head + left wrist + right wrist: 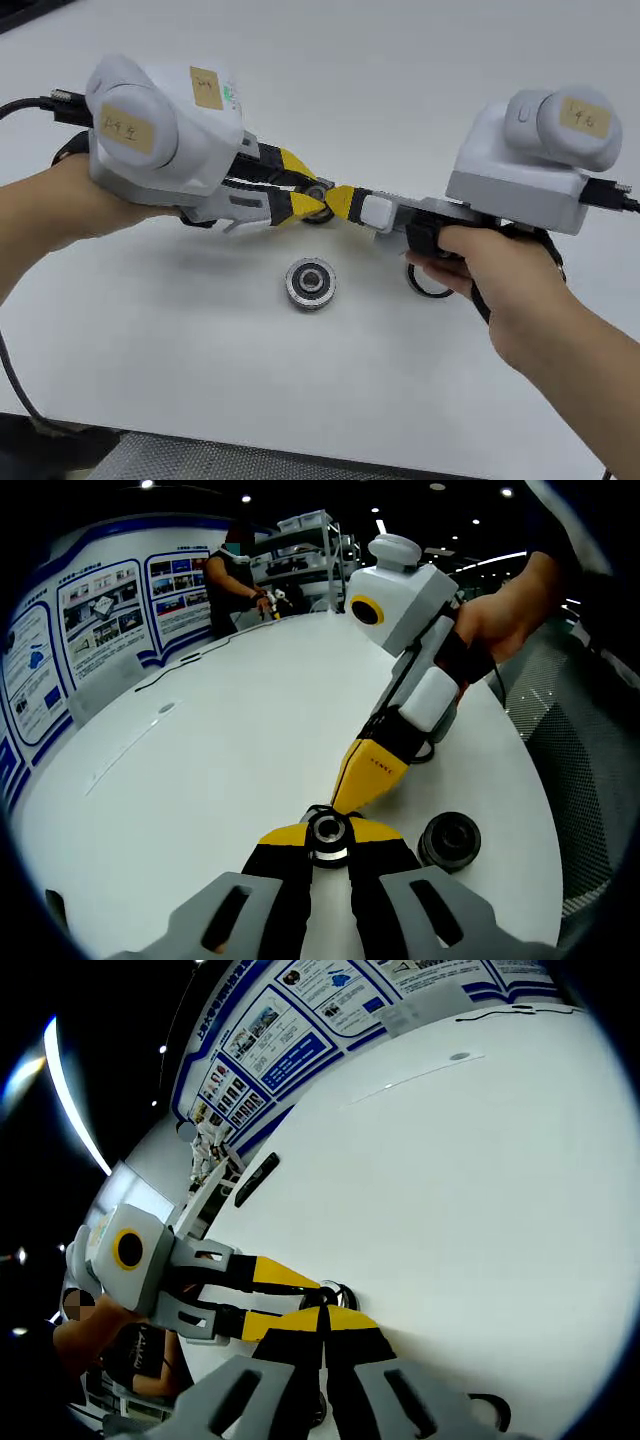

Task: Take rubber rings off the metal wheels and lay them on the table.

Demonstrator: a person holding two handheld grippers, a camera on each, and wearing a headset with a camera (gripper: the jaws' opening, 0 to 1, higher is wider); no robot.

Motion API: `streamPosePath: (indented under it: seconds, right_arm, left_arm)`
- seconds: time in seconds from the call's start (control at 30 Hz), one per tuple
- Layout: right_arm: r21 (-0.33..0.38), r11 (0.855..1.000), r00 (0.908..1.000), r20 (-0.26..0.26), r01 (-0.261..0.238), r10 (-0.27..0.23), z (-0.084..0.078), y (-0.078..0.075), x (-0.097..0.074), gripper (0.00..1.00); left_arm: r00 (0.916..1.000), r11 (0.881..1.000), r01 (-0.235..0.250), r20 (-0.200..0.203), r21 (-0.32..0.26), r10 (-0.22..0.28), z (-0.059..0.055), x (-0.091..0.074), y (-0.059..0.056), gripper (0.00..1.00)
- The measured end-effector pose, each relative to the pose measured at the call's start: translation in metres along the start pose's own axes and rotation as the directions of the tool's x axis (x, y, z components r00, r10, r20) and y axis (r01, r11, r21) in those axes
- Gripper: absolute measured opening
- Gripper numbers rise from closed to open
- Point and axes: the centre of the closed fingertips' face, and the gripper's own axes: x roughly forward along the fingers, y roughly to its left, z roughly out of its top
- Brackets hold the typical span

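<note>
Left fingers (285, 840) — wheel (328, 832) clamped between.

The table (400, 60) is smooth matt white; the gripped wheel (328, 832) shows polished metal; the loose wheel (310, 283) gleams inside its dull black rubber ring (291, 284)

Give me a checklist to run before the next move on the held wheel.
1. Left gripper clamped on the metal wheel: ok.
2. Right gripper tip meets the wheel's edge, jaws together: ok.
3. Rubber ring actually pinched by the right gripper: cannot tell.
4. Second wheel sits on the table, apart from both grippers: ok.
5. Loose ring already lies flat beneath the right hand: ok.
</note>
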Motion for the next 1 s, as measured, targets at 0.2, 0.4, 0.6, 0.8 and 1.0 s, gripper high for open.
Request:
streamPosePath:
  seconds: [0.2, 0.4, 0.6, 0.8, 1.0]
  right_arm:
    - [0.001, 1.0, 1.0, -0.001, -0.007, 0.007, 0.001, 0.001, -0.001, 0.01]
    - [-0.005, 1.0, 0.9999, 0.008, -0.012, 0.012, 0.001, 0.001, -0.002, 0.01]
    - [-0.013, 0.999, 0.9991, -0.004, -0.041, 0.041, 0.0, 0.011, -0.001, 0.01]
    - [0.011, 0.999, 0.9995, -0.008, -0.031, 0.031, 0.001, 0.008, -0.002, 0.01]
    - [0.046, 0.999, 0.9996, -0.016, -0.024, 0.025, 0.0, 0.007, -0.003, 0.01]
  left_arm:
    - [1.0, 1.0, 0.0, -0.002, 0.005, 0.0, 0.0, 0.0, -0.001, 0.13]
    - [1.0, 1.0, -0.001, 0.0, 0.009, 0.001, 0.0, -0.001, -0.001, 0.13]
    - [1.0, 1.0, -0.004, 0.001, 0.009, 0.004, -0.001, -0.001, 0.0, 0.13]
    - [0.9998, 1.0, -0.018, 0.001, 0.006, 0.018, -0.001, -0.001, 0.0, 0.14]
    - [0.9994, 0.999, -0.026, -0.021, -0.019, 0.026, -0.001, -0.003, 0.0, 0.15]
